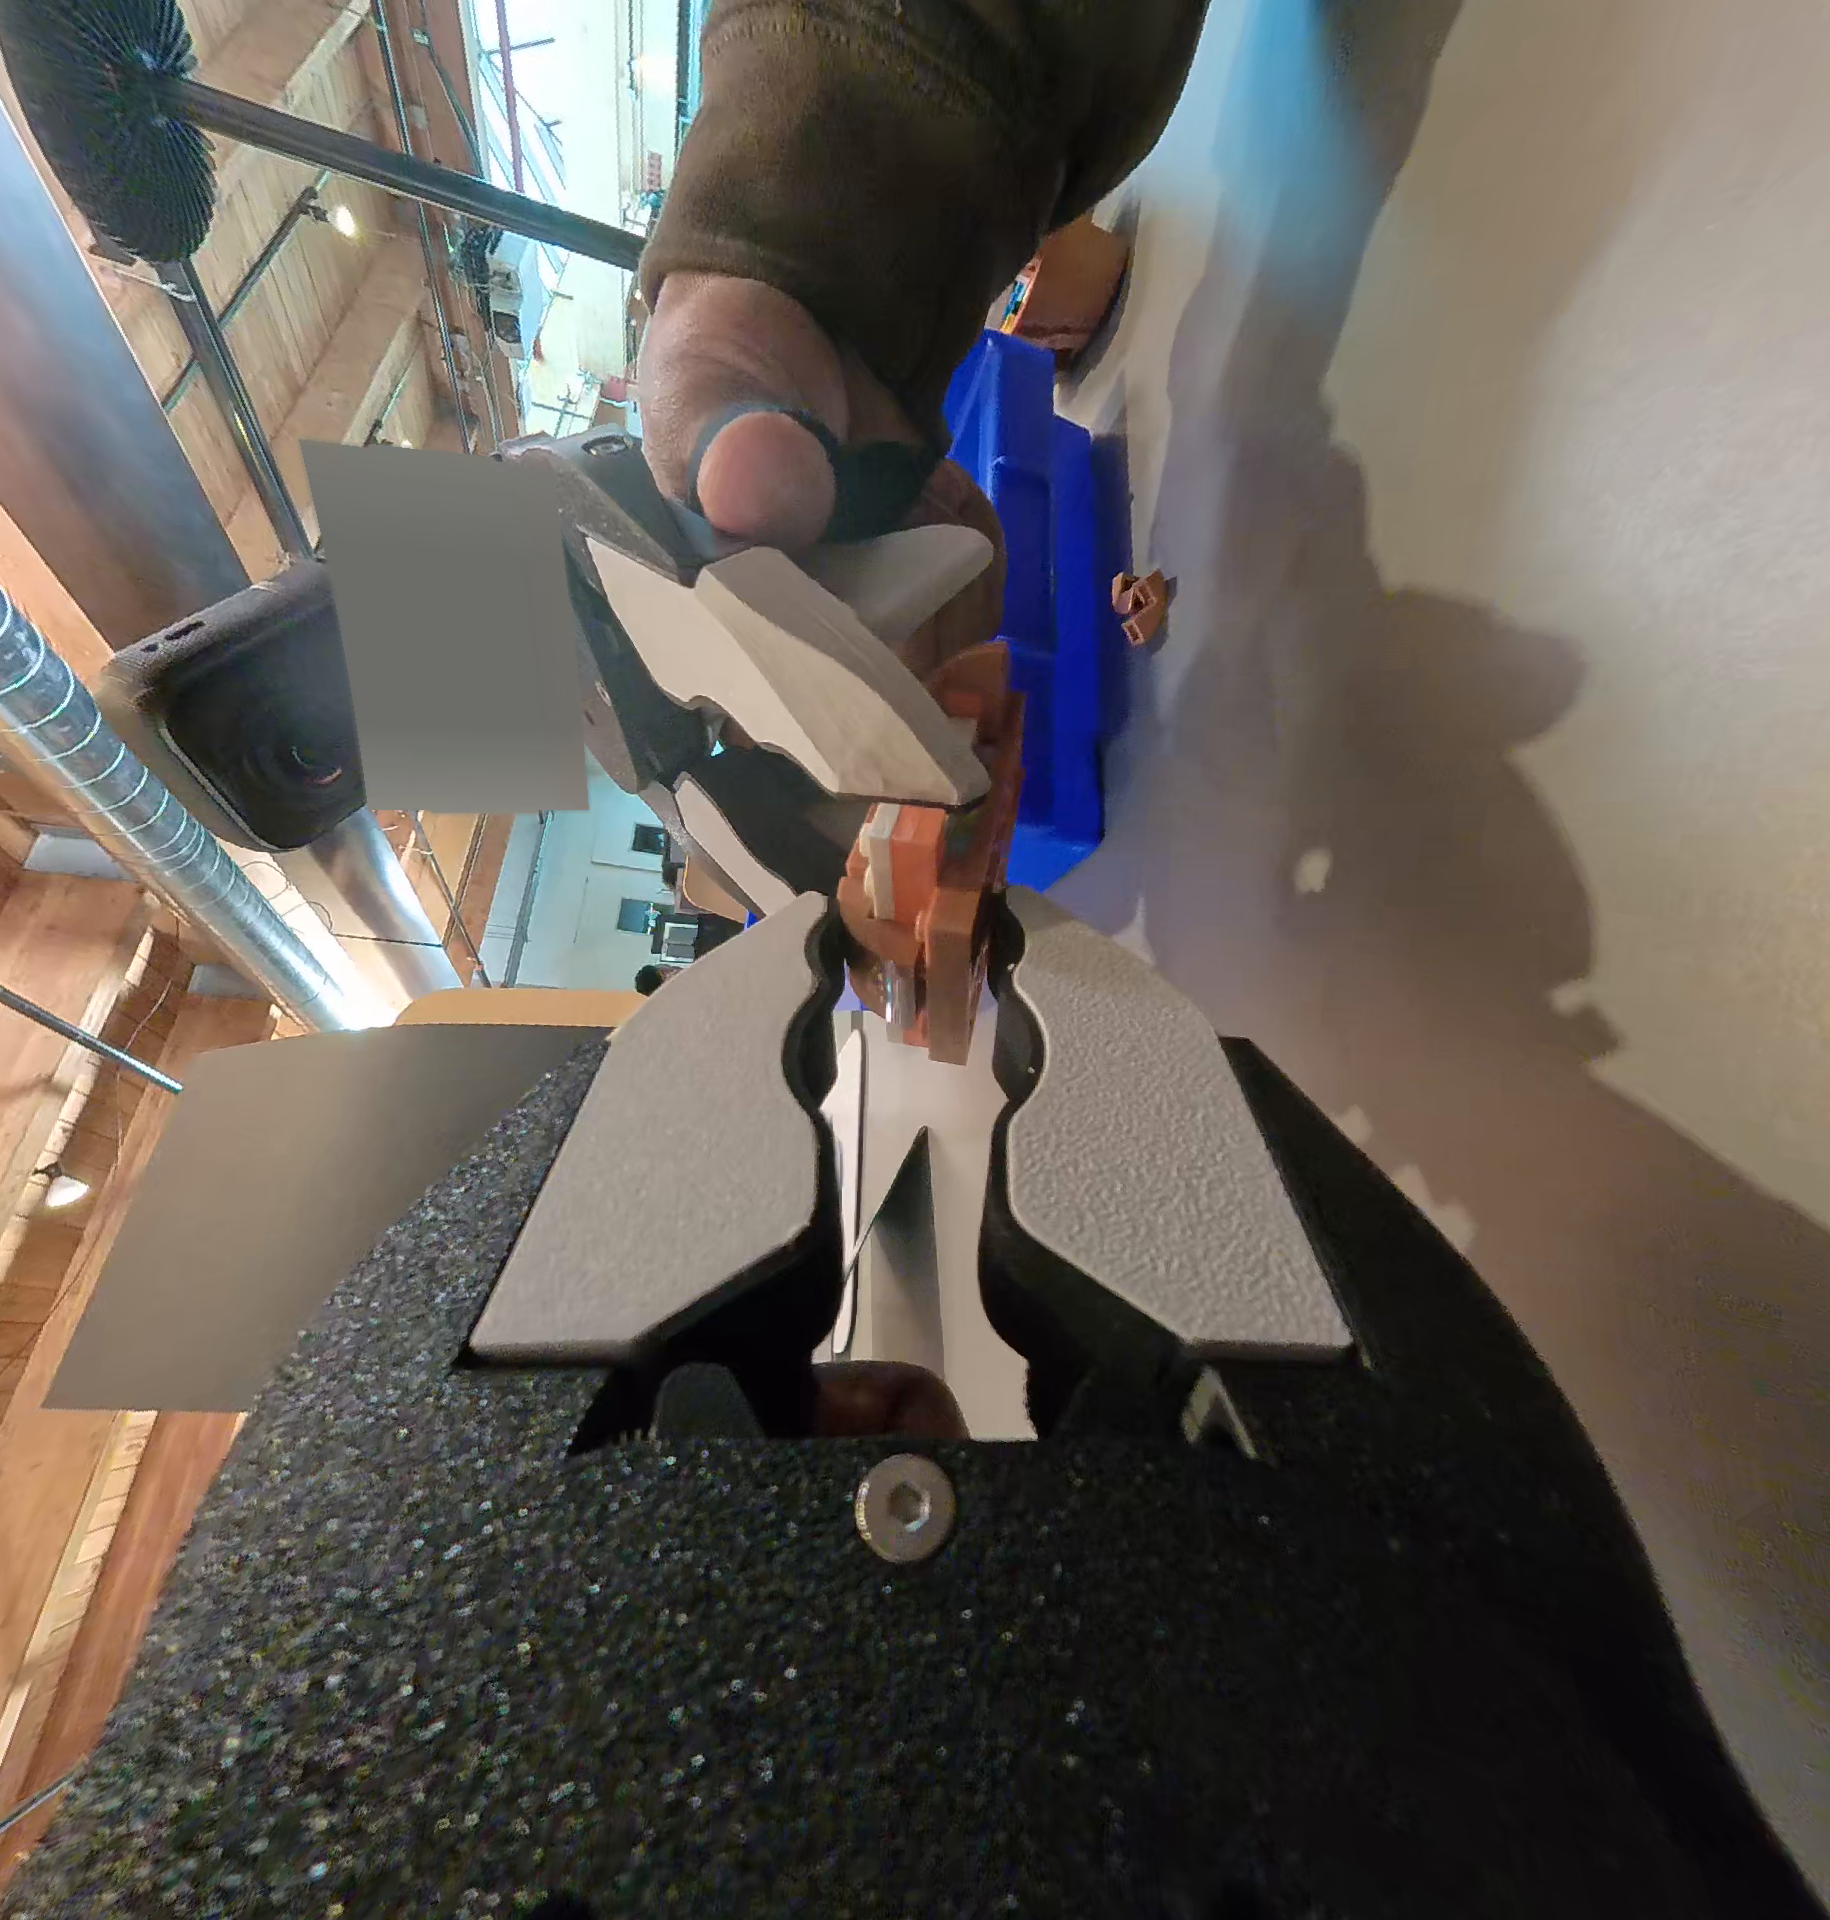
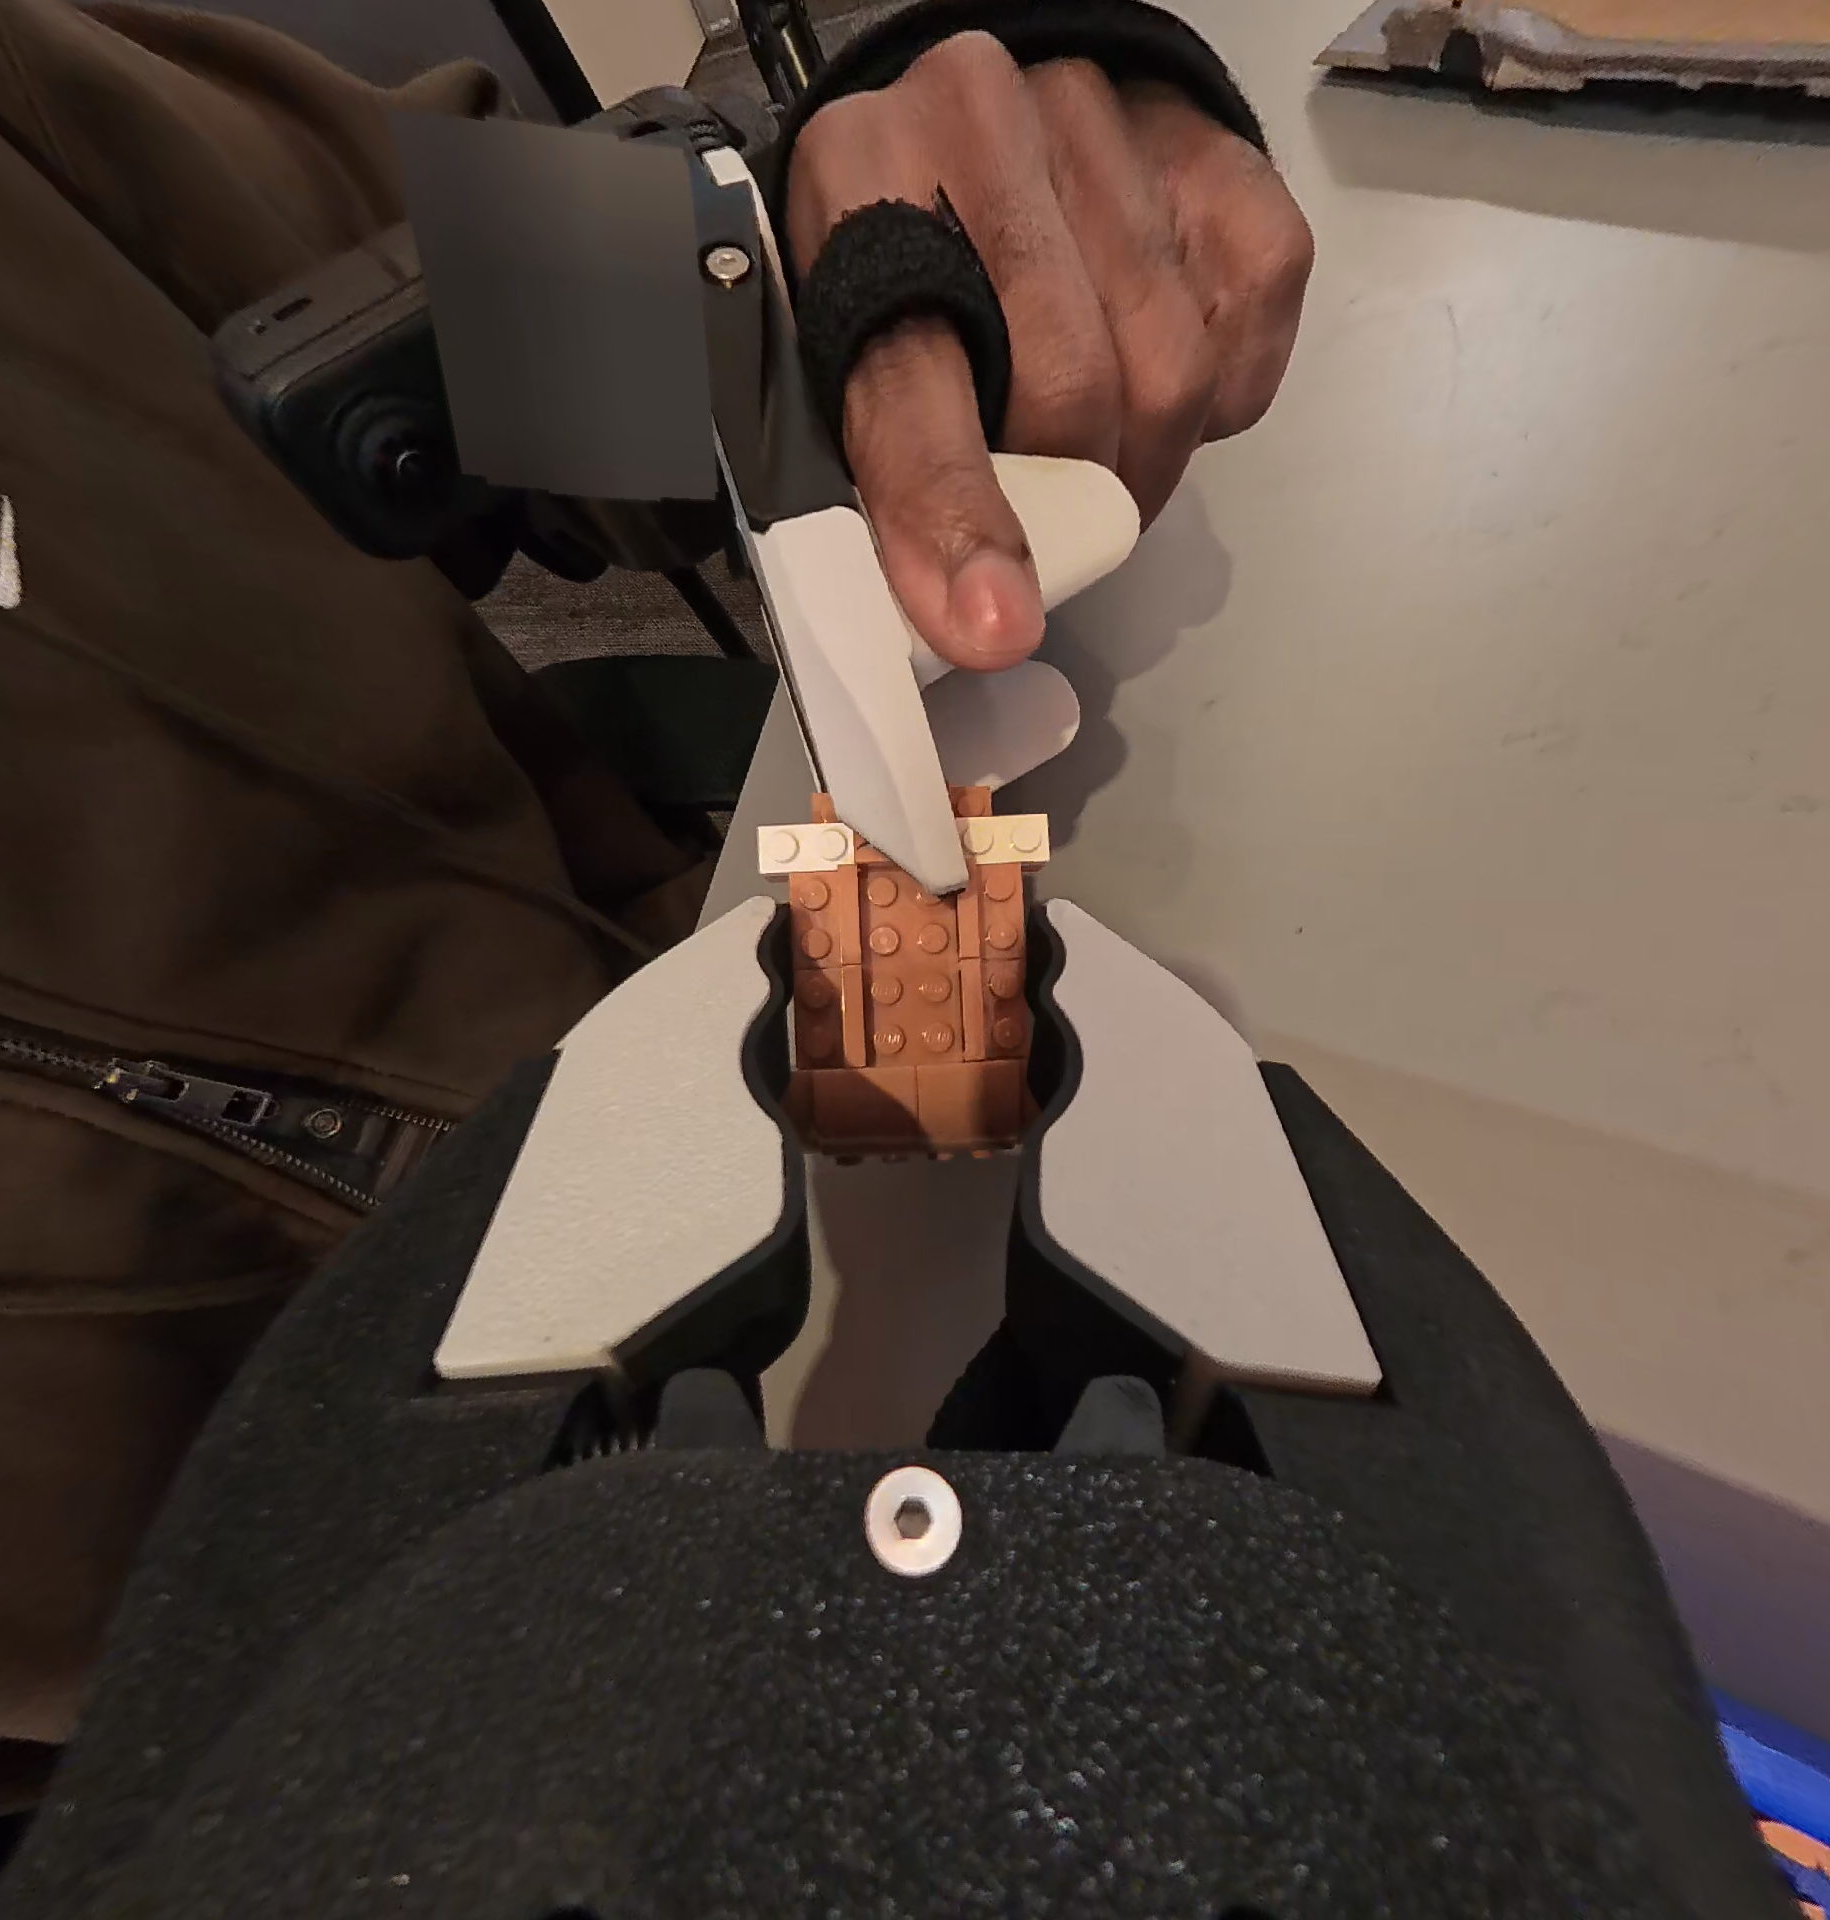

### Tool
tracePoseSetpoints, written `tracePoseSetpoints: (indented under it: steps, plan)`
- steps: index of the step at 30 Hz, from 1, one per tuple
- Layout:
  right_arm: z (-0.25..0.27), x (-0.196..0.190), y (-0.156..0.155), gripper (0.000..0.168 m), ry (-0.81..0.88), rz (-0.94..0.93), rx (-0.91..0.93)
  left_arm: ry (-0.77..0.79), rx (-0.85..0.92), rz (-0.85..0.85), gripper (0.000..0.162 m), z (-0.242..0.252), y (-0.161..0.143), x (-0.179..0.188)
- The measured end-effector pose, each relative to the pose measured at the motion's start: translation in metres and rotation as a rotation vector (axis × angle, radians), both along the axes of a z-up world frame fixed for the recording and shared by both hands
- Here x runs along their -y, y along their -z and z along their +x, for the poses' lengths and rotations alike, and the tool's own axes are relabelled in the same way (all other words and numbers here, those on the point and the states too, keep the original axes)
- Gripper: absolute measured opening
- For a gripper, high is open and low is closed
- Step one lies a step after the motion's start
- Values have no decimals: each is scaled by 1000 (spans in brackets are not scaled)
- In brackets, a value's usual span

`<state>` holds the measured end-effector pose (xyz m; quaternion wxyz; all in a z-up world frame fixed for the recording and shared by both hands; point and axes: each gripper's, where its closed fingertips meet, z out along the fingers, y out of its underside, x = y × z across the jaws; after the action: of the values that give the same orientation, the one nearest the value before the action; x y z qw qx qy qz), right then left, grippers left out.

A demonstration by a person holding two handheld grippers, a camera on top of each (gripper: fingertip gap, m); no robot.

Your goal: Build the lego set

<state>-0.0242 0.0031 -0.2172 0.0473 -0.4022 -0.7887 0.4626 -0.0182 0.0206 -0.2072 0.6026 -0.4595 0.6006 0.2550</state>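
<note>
At mid-frame in both views, the right claw (image 2: 911, 1023) pinches the brown lego build (image 2: 906, 987) by its sides above the grey bench (image 2: 1513, 727), while the left claw (image 1: 916, 987) grips the same build's end, its tip on the studs.

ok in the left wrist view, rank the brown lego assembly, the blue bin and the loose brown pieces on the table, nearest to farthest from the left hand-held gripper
1. Brown lego assembly: between the tips of the left hand-held gripper.
2. Blue bin: behind the assembly, slightly right.
3. Loose brown pieces: on the white table, right of the bin; farthest, though close to the bin.
</note>
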Motion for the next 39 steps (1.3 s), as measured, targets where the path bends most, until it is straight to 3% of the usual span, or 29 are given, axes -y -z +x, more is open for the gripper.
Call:
tracePoseSetpoints:
  steps: [16,27,39]
  plan:
    - [-5,-2,-6,43,19,6,-40,-44,-13,68,26,-5,-5,-1]
    - [-10,-2,-22,43,57,-177,-101,-61,133,82,28,-9,-17,-1]
    - [-5,5,-25,43,14,-292,-78,21,163,-65,29,-6,-20,13]
